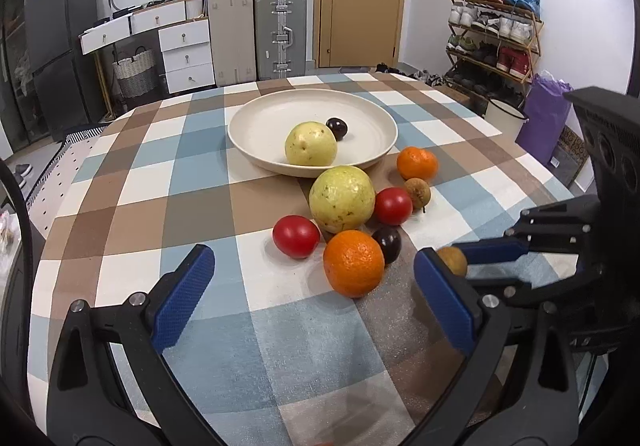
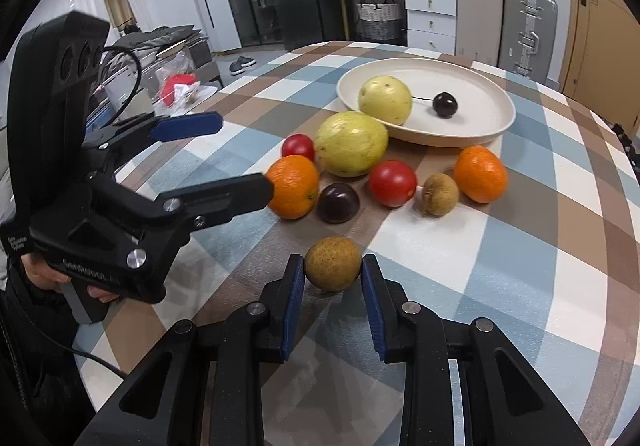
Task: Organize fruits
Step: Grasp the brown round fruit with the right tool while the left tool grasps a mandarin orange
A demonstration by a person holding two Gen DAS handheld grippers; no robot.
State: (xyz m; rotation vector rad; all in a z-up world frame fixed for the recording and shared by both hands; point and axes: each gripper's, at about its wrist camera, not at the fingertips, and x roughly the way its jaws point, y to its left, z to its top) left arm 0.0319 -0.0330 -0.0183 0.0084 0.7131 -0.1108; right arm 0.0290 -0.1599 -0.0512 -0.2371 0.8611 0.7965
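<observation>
In the left wrist view, your left tool [image 1: 312, 274] is spread wide above the checked desk [image 1: 120, 181], and it holds nothing and touches nothing. Just in front of its fingers lie a large orange [image 1: 353, 263], a red tomato [image 1: 296, 236] and a dark plum [image 1: 387, 244]. Behind them sits a big yellow-green guava [image 1: 342, 198], with a second tomato [image 1: 393, 205], a small brown longan [image 1: 417, 193] and a smaller orange [image 1: 417, 163] to its right. The cream plate [image 1: 256, 117] is further back, and it carries another guava [image 1: 311, 143] and a dark cherry [image 1: 337, 128]. At the right side your right tool [image 1: 460, 258] comes in, with a brown fruit [image 1: 454, 260] between its blue pads.

In the right wrist view, your right tool [image 2: 333, 278] is narrowed around this brown round fruit [image 2: 333, 264], which rests on the desk [image 2: 520, 286] close to you. The left pad seems to touch it and the right pad is just beside it; I cannot tell if the grip is already firm. The other fruits lie in a group beyond it, near the plate [image 2: 480, 125]. Your left tool [image 2: 244, 155] is at the left, wide open, and its nearer finger tip is just beside the large orange [image 2: 294, 185].
</observation>
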